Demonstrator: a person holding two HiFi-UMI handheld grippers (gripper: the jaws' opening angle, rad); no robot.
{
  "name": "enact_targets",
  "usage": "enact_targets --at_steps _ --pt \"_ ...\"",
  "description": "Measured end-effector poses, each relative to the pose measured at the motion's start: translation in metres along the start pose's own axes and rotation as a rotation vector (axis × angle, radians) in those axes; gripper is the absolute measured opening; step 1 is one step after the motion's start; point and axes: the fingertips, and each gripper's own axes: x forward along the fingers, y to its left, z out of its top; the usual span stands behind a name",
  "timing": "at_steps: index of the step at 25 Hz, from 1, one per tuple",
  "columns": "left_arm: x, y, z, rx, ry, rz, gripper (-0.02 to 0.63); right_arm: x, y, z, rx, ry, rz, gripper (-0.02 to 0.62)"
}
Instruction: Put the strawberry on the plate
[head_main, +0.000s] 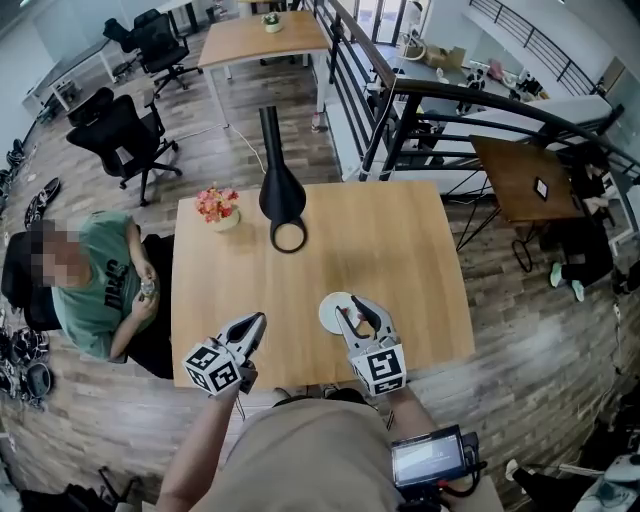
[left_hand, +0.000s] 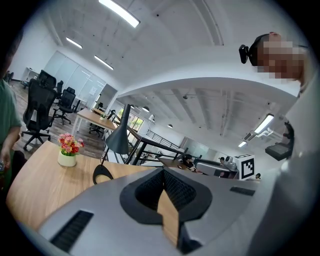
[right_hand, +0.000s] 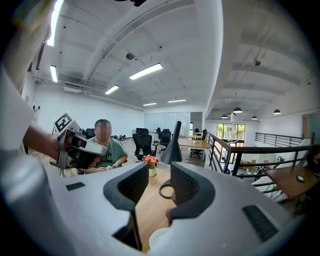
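Right gripper (right_hand: 152, 186) hangs with its jaws apart and nothing between them, just over the white plate (head_main: 328, 312) on the table (head_main: 400, 250). Left gripper (head_main: 256, 322) is pinched together, empty. No strawberry in sight; part of the plate is hidden. Best keep both steady.

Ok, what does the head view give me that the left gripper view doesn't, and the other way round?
Only the head view shows the white plate near the table's front edge, with the right gripper open at its right edge.

Only the left gripper view shows the left gripper close up, with its fingers pressed together and nothing between them.

Both views show the wooden table, the black lamp and the flower pot. I cannot make out a strawberry in either view.
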Motion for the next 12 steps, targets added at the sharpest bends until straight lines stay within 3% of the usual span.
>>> enact_targets --at_steps 12 --pt "-0.001 0.007 0.002 -0.008 -0.006 0.011 0.005 0.018 0.006 0.007 -0.022 -0.016 0.030 0.144"
